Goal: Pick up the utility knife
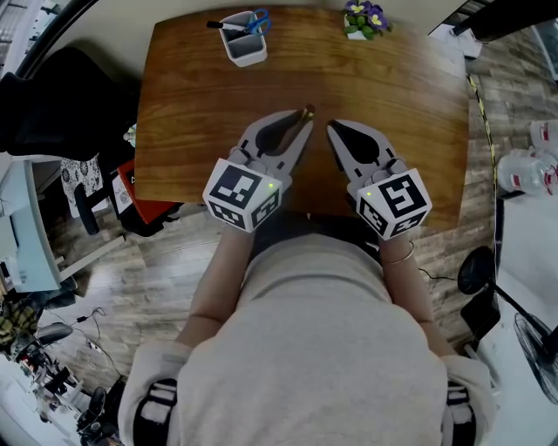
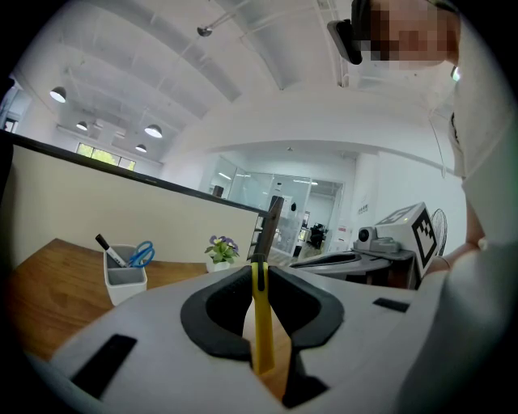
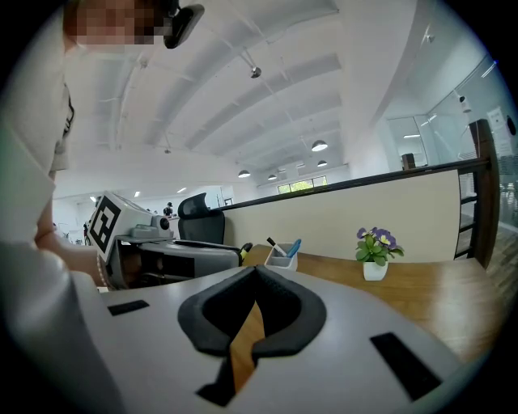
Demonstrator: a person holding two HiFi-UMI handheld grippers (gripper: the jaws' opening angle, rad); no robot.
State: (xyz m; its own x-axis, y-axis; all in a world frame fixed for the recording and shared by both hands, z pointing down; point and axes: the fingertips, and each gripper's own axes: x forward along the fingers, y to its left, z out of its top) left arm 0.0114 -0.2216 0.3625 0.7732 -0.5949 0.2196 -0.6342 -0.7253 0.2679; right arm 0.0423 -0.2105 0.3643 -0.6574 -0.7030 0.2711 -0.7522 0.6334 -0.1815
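My left gripper (image 1: pixel 304 115) hangs over the middle of the wooden table (image 1: pixel 401 96), shut on the utility knife (image 2: pixel 261 319). The knife's yellow body stands on edge between the pads, and its dark blade end (image 2: pixel 270 222) sticks out past the fingertips. In the head view only the knife's tip (image 1: pixel 308 111) shows. My right gripper (image 1: pixel 332 130) is close beside it to the right, shut with nothing between its jaws; only the table's wood shows under its tips (image 3: pixel 252 272).
A white pen holder (image 1: pixel 246 40) with a marker and blue scissors stands at the table's far edge, a small potted flower (image 1: pixel 363 21) to its right. A black chair (image 1: pixel 52 104) is left of the table, plastic bottles (image 1: pixel 523 170) to the right.
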